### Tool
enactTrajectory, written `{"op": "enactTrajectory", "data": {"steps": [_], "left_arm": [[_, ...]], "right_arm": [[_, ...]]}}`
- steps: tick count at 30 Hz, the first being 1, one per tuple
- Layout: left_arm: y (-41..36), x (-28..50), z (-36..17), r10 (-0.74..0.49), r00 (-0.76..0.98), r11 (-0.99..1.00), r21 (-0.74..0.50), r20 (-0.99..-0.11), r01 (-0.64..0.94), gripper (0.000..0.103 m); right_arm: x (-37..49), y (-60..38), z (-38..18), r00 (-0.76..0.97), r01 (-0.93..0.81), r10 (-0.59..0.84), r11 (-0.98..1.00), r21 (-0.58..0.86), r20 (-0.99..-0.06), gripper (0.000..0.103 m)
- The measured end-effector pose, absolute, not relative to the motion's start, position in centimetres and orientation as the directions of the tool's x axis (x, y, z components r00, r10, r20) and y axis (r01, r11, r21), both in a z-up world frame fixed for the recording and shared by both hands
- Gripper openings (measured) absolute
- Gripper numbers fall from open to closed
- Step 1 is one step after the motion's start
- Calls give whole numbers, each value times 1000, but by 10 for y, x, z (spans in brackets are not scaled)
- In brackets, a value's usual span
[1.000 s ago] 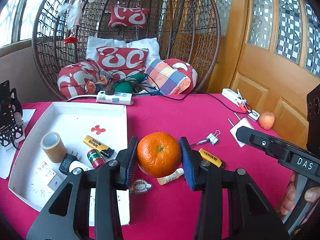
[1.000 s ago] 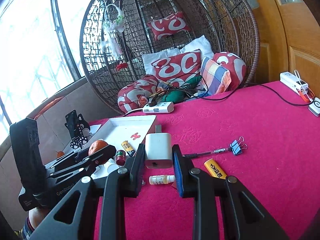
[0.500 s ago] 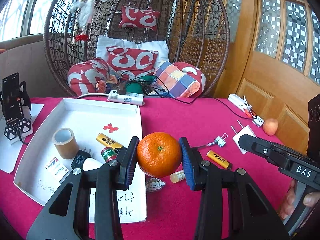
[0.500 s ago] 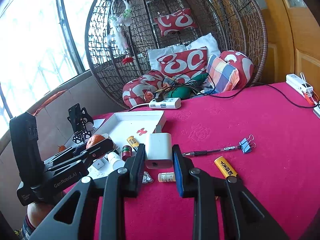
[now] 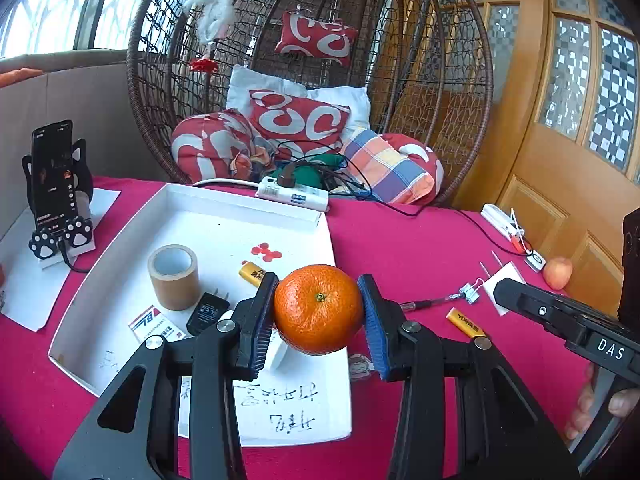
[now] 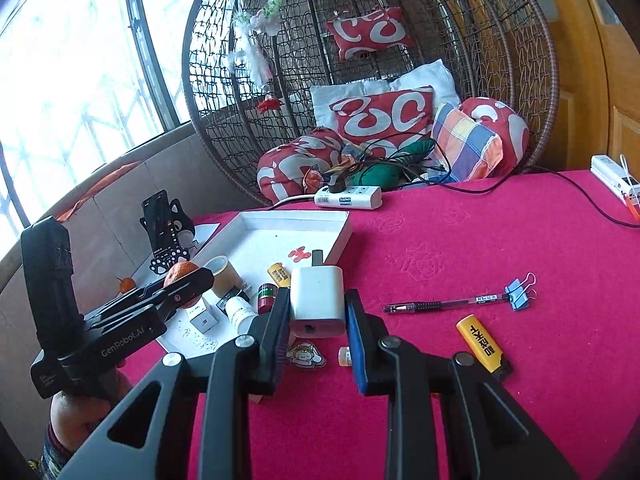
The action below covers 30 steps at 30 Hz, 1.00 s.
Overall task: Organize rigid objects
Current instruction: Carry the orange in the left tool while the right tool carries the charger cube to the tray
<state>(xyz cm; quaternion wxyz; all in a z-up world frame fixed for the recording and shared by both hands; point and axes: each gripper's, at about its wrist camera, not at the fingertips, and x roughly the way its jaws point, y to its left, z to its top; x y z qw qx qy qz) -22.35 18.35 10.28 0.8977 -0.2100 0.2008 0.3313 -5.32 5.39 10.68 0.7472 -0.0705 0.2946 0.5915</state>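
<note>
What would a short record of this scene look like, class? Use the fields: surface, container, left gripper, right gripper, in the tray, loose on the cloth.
surface: red cloth
container: white tray
left gripper: shut on orange, held over the tray's near right part
right gripper: shut on white charger, near the tray's right edge
in the tray: tape roll, black plug, yellow lighter
loose on the cloth: pen, blue clip, second yellow lighter, sticker

Crimson cloth-covered table (image 6: 460,240) under shallow white cardboard tray (image 5: 240,200), blue binder clip (image 6: 518,290), yellow lighter (image 6: 480,338), white power strip (image 6: 348,197).
</note>
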Motion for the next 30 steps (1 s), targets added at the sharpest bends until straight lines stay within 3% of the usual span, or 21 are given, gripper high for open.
{"op": "enactTrajectory", "data": {"steps": [18, 30], "left_arm": [[279, -275, 96, 611, 583, 529, -272, -535, -804, 40], [360, -221, 67, 503, 548, 525, -268, -668, -808, 40]], "right_arm": [[-60, 133, 88, 57, -946, 794, 237, 221, -606, 26], [-67, 213, 60, 54, -954, 742, 236, 185, -668, 26]]}}
